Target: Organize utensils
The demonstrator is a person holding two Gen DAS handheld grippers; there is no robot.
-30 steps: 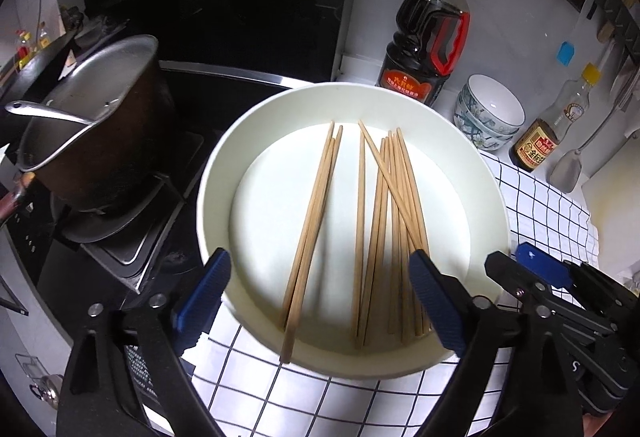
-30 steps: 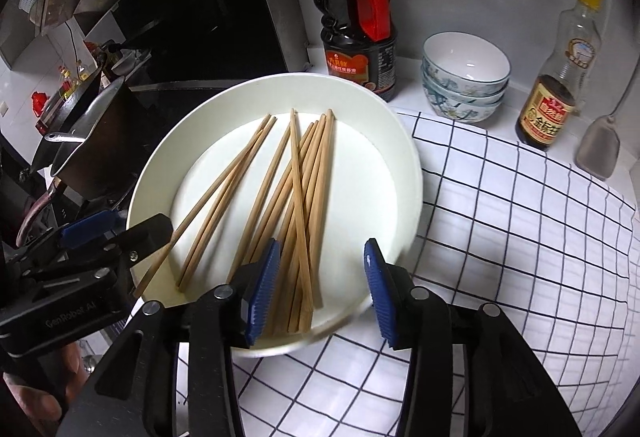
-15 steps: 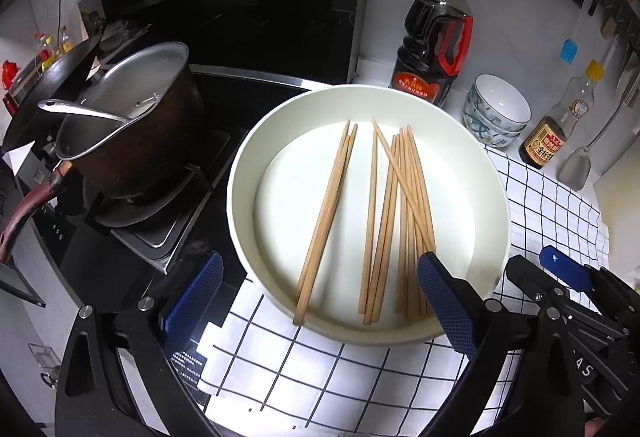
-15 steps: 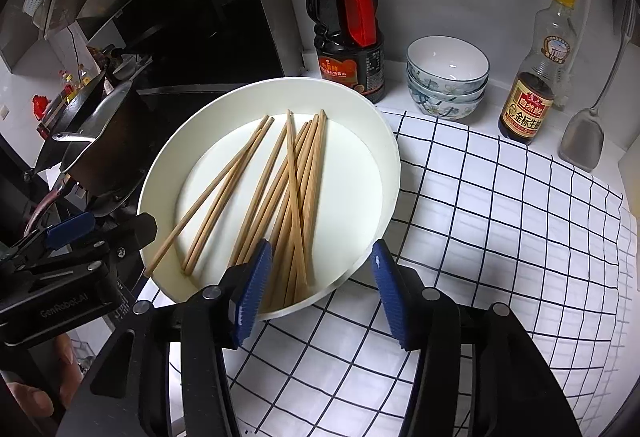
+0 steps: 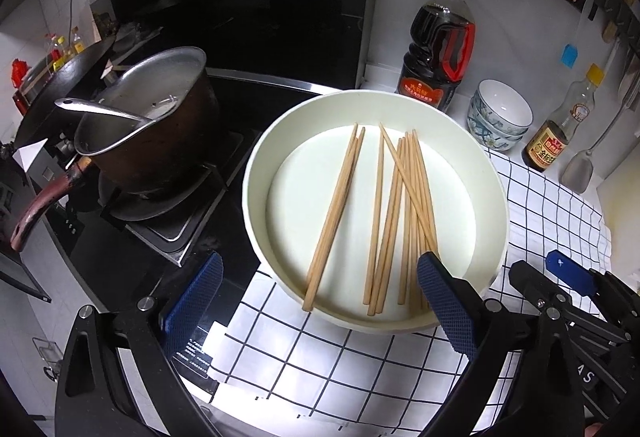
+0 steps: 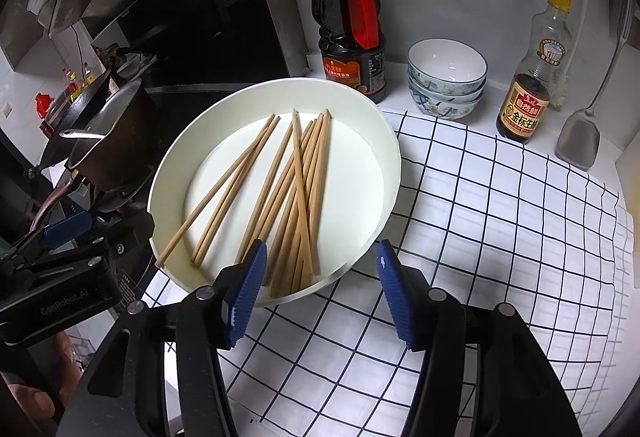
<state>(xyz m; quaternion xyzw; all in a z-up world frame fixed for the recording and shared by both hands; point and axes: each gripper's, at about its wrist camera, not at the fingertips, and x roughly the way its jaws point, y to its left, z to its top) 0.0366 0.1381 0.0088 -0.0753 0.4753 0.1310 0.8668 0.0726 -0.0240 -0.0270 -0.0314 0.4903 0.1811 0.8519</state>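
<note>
I've got both tools pulled back now: over the last second the round white shallow dish [image 5: 496,193] has shrunk in both wrist views, so I'm higher and further off it than I was. My left gripper [image 5: 320,301] hangs above the dish's near rim with its blue pads spread wide, nothing between them. My right gripper [image 6: 320,289] sits over the near edge too, jaws parted and empty; a second ago its pads were down around the handle ends of the sticks, and now they're clear of them.

The plain wooden chopsticks [image 6: 296,193] all lie inside the dish, which rests half on the black-and-white checked cloth [image 6: 500,237] beside the stove. Their layout hasn't shifted: one pair [image 5: 336,217] lies apart on the left, the rest bunch on the right with one stick crossing the others diagonally.

So the retreat leaves nothing gripped and nothing moved. Whether this loose fan counts as sorted, or I'm backing off to line up another grasp, I can't judge from here
</note>
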